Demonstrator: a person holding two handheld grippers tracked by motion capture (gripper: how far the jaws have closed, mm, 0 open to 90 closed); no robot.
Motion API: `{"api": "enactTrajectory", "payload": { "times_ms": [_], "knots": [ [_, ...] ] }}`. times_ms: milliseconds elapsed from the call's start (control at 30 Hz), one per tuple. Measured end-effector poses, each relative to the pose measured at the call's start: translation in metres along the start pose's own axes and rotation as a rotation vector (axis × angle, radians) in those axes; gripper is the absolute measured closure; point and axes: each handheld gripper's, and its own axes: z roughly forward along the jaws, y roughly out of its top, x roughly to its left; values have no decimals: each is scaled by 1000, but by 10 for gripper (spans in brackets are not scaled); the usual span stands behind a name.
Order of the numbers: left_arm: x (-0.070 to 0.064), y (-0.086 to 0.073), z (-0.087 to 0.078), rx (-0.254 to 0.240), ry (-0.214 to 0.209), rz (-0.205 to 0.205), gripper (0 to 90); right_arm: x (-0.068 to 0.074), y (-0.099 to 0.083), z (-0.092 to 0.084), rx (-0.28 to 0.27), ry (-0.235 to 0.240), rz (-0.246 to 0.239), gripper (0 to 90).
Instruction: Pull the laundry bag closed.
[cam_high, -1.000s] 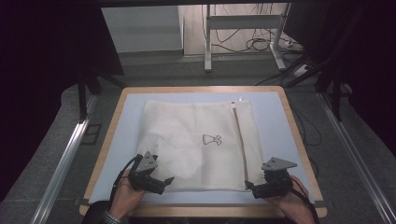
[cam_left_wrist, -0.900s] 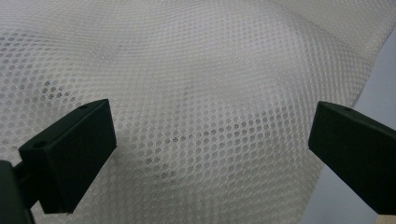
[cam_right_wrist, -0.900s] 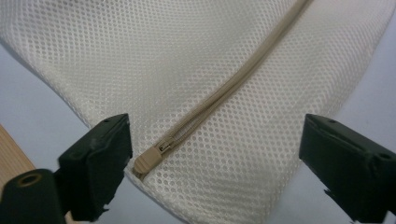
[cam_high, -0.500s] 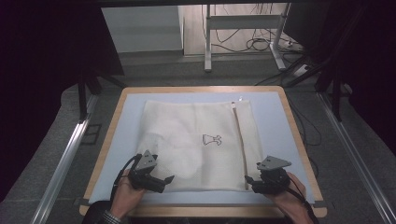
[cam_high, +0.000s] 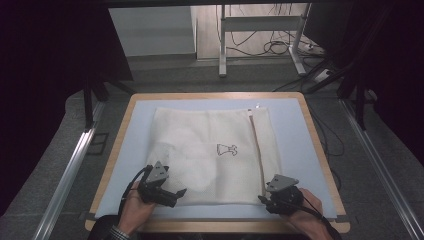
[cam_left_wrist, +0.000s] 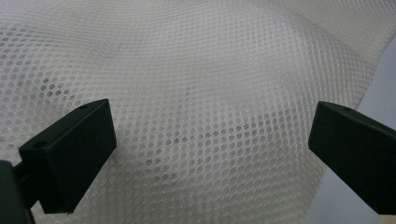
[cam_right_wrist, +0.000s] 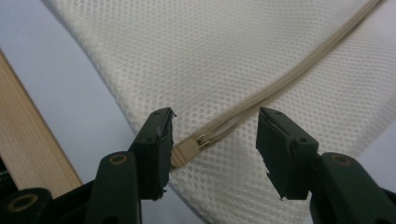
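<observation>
Mesh bag (cam_right_wrist: 261, 56): my right gripper (cam_right_wrist: 215, 140), jaws just closing yet apart, should centre on the zipper pull (cam_right_wrist: 187, 151) before pinching; left gripper (cam_left_wrist: 210, 144) gapes.

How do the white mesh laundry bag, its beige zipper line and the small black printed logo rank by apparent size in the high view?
1. White mesh laundry bag
2. Beige zipper line
3. Small black printed logo
</observation>
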Motion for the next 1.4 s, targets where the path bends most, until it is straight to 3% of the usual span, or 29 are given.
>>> {"api": "enactTrajectory", "payload": {
  "times_ms": [100, 200, 500, 767, 1100, 1233, 1400],
  "knots": [
    [0, 0, 0, 4, 1, 2, 6, 2, 0, 1, 7, 14, -10, 485],
    [-1, 0, 0, 7, 1, 4, 6, 1, 0, 0, 11, 15, -23, 590],
    [-1, 0, 1, 9, 1, 6, 6, -3, -2, -4, 17, -1, -10, 719],
    [-1, 0, 2, 8, -4, -4, 5, -5, -2, -4, 15, 26, -9, 840],
    [-4, 4, 3, 3, -21, -24, 14, -7, -2, -3, 25, 44, 6, 856],
    [-10, 8, 4, 22, -14, 8, 13, -8, -2, -2, 21, 54, 13, 854],
    [-16, 14, 2, 2, -35, 22, 28, -9, -3, -3, 17, 61, 30, 853]
  ]
}}
